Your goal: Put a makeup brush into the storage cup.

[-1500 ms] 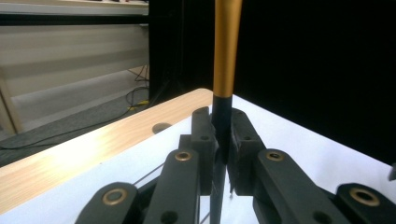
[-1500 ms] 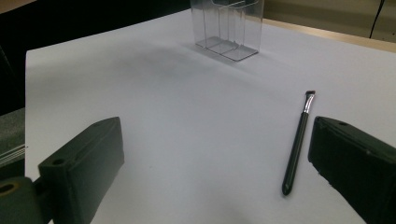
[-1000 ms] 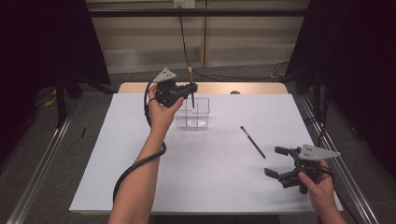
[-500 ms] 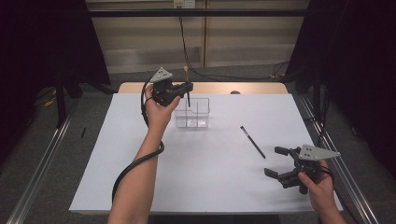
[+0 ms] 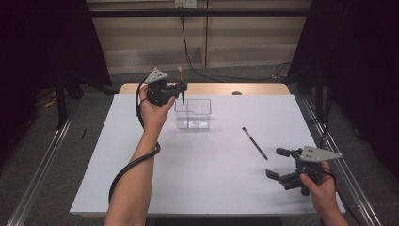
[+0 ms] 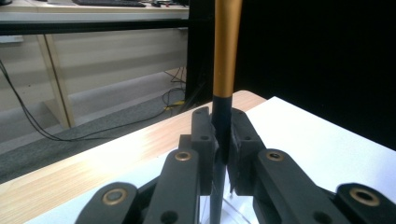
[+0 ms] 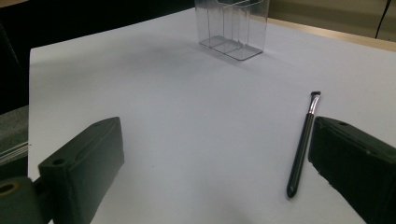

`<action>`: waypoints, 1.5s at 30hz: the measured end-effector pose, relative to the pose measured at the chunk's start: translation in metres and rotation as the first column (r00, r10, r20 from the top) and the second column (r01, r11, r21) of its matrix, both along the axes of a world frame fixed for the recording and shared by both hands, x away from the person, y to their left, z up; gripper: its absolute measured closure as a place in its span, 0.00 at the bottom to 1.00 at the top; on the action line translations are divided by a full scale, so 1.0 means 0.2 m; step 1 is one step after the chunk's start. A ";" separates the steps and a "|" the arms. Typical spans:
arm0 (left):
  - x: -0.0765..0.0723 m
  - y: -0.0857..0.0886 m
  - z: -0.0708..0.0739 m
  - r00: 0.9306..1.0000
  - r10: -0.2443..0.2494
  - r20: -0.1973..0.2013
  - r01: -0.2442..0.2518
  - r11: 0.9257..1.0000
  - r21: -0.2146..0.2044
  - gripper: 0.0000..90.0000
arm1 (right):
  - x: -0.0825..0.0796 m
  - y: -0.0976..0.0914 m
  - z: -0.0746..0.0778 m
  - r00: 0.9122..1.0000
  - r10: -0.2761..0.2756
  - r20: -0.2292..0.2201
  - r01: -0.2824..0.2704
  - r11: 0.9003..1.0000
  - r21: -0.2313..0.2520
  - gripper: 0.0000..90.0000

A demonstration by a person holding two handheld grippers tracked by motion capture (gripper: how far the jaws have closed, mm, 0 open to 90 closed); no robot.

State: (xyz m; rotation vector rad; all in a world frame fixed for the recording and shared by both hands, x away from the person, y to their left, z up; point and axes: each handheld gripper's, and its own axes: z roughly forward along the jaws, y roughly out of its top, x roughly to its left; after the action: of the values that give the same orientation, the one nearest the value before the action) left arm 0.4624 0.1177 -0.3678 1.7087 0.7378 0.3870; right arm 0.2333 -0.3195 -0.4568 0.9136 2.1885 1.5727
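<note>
Clamped jaws of the left gripper (image 5: 181, 88) pinch a slim brush with a gold upper handle and dark lower shaft (image 6: 223, 88), holding it upright in the upper centre-left of the high view, its lower end just above the left side of a clear plastic compartment box (image 5: 194, 114). Wide-apart, empty jaws of the right gripper (image 5: 278, 163) rest at lower right. Between them, on the white table sheet (image 5: 211, 174), lies a second thin dark brush with a slanted tip (image 7: 302, 142), apart from the box.
</note>
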 end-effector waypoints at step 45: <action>-0.02 -0.02 -0.15 0.999 -0.002 -0.038 0.003 1.000 0.018 0.92 | 0.00 0.00 0.01 1.000 0.003 0.004 -0.003 1.000 -0.001 0.03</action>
State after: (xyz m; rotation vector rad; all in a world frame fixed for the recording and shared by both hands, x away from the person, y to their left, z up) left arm 0.4580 0.1135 -0.3969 1.7379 0.7622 0.3612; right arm 0.2329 -0.3192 -0.4557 0.9061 2.1886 1.5741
